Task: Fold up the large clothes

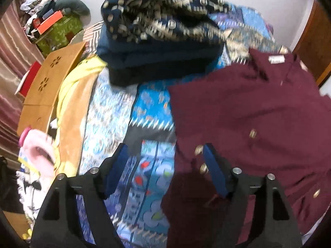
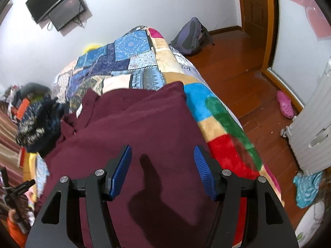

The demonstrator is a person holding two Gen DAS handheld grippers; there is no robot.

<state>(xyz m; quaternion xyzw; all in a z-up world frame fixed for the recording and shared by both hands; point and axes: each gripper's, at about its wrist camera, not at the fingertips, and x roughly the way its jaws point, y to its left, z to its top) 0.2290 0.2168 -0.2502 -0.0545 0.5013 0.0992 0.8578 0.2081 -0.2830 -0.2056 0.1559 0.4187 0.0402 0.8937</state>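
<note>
A maroon shirt (image 1: 248,107) with gold buttons and a white neck label lies spread on the patterned bed cover (image 1: 115,111). In the left wrist view my left gripper (image 1: 166,152) hangs open over the shirt's left edge; its right finger is above the button placket, its left finger above the bedspread, and nothing is between the pads. In the right wrist view the same maroon shirt (image 2: 144,119) fills the middle, and my right gripper (image 2: 163,155) is open just above the cloth, casting a shadow on it.
A pile of folded dark blue and patterned clothes (image 1: 157,37) sits at the far side of the bed. A wooden lap table (image 1: 51,78) and a yellow cloth (image 1: 70,95) lie left. Wood floor (image 2: 244,66), a backpack (image 2: 190,35), a pink shoe (image 2: 285,103) and a white radiator (image 2: 314,128) are on the right.
</note>
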